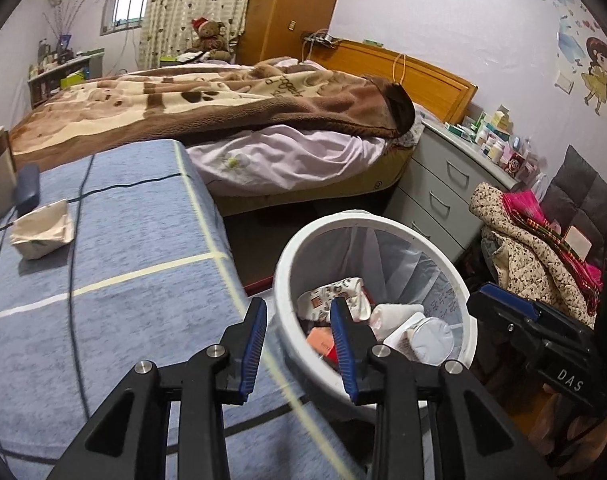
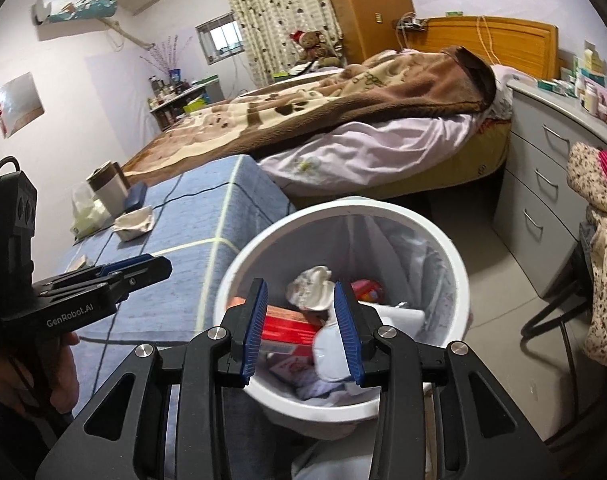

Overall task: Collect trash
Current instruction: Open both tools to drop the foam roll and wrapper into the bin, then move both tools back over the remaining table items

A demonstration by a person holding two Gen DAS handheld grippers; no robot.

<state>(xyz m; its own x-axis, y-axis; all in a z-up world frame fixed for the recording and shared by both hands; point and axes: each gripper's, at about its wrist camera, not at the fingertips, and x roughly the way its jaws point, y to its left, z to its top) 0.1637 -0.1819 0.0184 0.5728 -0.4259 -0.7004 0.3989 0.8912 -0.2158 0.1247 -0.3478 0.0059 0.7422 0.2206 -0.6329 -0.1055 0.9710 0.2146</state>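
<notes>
A white trash bin (image 1: 281,276) (image 2: 459,276) with a clear liner stands on the floor beside a table under a blue cloth (image 1: 123,280) (image 2: 207,216). It holds a red box (image 2: 289,326), crumpled wrappers (image 1: 335,294) (image 2: 311,284) and a white lid (image 1: 433,338). My left gripper (image 1: 299,346) (image 2: 143,268) is open and empty, over the table's edge and the bin's rim. Over the bin my right gripper (image 2: 301,330) (image 1: 499,304) is open; the trash lies below its pads. A crumpled white carton (image 1: 41,232) (image 2: 133,222) lies on the table.
The table also bears a black cable (image 1: 73,264), a blue case (image 1: 27,190) (image 2: 135,196), a cup (image 2: 105,190) and a tissue pack (image 2: 85,216). Behind lies a bed (image 1: 243,120). Grey drawers (image 1: 439,196) and a chair piled with clothes (image 1: 539,248) stand right of the bin.
</notes>
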